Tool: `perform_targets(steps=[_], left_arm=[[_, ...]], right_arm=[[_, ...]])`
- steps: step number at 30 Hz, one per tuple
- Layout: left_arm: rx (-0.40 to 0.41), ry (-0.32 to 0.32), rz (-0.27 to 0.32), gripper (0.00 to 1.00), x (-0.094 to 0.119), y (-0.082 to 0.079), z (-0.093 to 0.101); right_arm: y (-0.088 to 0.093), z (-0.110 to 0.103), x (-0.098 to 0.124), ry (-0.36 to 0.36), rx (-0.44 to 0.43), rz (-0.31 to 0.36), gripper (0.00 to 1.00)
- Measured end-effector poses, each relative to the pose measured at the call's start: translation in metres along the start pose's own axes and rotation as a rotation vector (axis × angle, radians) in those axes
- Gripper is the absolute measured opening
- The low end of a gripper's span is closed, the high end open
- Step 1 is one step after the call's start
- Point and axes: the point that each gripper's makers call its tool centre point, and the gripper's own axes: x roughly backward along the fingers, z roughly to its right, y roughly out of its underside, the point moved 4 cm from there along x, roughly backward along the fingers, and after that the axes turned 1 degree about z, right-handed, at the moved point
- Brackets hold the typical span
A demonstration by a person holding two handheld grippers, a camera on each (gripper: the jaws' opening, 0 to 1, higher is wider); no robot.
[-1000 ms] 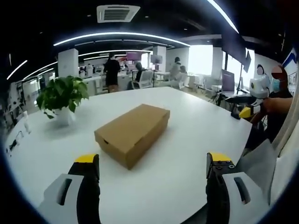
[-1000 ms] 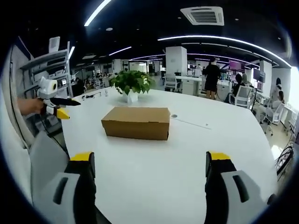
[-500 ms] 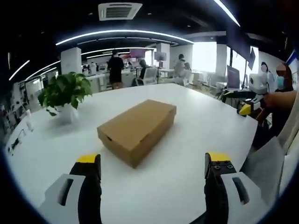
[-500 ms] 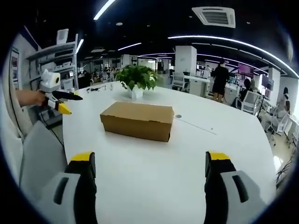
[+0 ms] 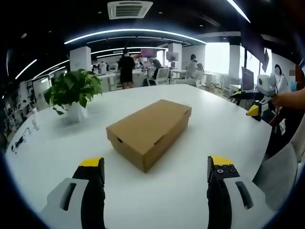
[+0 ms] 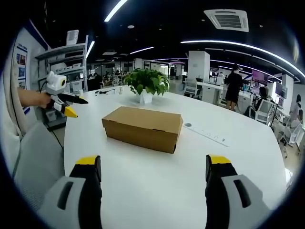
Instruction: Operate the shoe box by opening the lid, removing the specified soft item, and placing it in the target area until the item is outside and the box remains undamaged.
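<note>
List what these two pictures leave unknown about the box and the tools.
- What is inside the box: the shut lid hides it in both views.
- The box's far sides: its own body hides them.
- Left tool and right tool: the bottom edge cuts off their bodies.
- The plant pot: leaves cover part of it.

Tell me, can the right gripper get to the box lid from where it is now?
Probably yes. The right gripper is open and faces the closed box across bare table. The plant stands behind the box, out of the way.
</note>
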Motion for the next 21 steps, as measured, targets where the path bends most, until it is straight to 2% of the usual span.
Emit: perform_targets(steps=[9,21], left_arm=[[0.014,-0.022,-0.010,0.87,-0.015,0.002,-0.005],[0.033,-0.050,-0.027,0.83,-0.038,0.005,-0.009]], right_arm=[[0.007,0.005,-0.026,-0.076,0.059,-0.046,0.82],[0.010,0.019,-0.062,-0.121,0.082,-0.072,0.72]])
